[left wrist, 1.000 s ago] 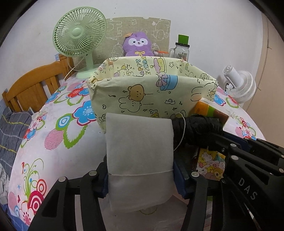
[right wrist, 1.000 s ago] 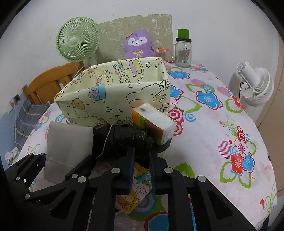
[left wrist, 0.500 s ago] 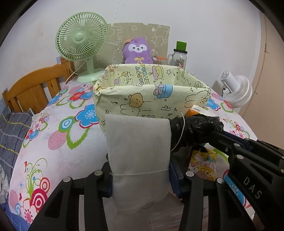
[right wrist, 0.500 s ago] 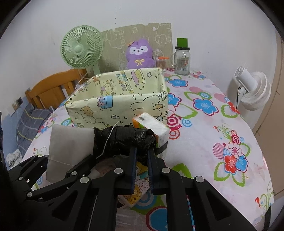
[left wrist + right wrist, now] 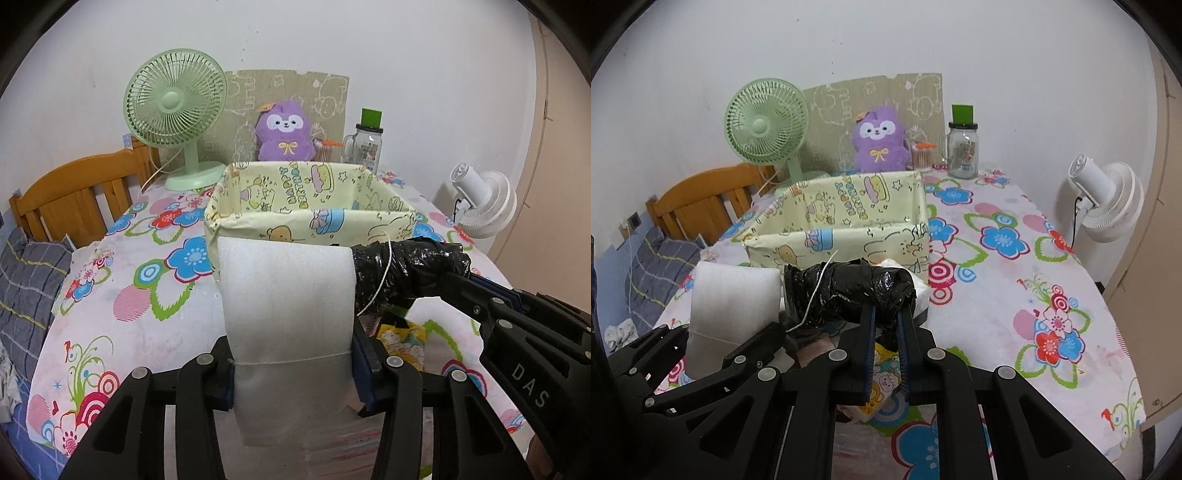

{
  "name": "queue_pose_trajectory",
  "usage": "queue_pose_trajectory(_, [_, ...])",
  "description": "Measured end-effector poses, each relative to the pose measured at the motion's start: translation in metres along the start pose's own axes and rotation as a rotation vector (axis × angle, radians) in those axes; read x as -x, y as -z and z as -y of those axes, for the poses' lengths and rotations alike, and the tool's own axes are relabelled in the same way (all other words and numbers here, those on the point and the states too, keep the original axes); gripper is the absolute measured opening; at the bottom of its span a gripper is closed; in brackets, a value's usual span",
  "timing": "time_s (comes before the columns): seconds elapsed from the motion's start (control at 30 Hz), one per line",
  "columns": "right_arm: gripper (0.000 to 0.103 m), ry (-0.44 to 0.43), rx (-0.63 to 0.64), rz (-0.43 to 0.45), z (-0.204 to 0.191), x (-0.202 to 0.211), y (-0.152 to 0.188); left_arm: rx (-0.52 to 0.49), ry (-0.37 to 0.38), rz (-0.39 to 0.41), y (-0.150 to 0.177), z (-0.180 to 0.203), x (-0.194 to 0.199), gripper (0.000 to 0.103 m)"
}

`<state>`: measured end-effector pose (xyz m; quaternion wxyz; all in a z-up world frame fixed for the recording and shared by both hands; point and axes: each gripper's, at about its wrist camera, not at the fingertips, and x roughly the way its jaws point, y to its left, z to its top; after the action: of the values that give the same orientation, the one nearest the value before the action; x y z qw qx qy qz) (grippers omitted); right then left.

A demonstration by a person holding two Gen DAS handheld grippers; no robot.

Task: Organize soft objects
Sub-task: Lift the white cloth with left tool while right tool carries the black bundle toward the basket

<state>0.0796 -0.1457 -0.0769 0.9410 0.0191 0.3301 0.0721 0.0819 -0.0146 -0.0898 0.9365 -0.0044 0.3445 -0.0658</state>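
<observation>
Foam roll (image 5: pixel 288 314) before cartoon-print box (image 5: pixel 310 206)

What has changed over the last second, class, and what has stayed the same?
Both grippers have risen: the yellow cartoon-print fabric box now sits lower, its inside visible. The left gripper still clamps the white foam roll; the right gripper still clamps the black plastic-wrapped bundle. Box, green fan and purple plush stayed put.
</observation>
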Motion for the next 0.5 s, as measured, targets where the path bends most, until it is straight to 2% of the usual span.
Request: queue_pose_trajectory(0.5, [0.014,0.005,0.010,0.064,-0.001,0.031,-0.011,-0.010,0.006,0.062,-0.010,0.009,0.031,0.049])
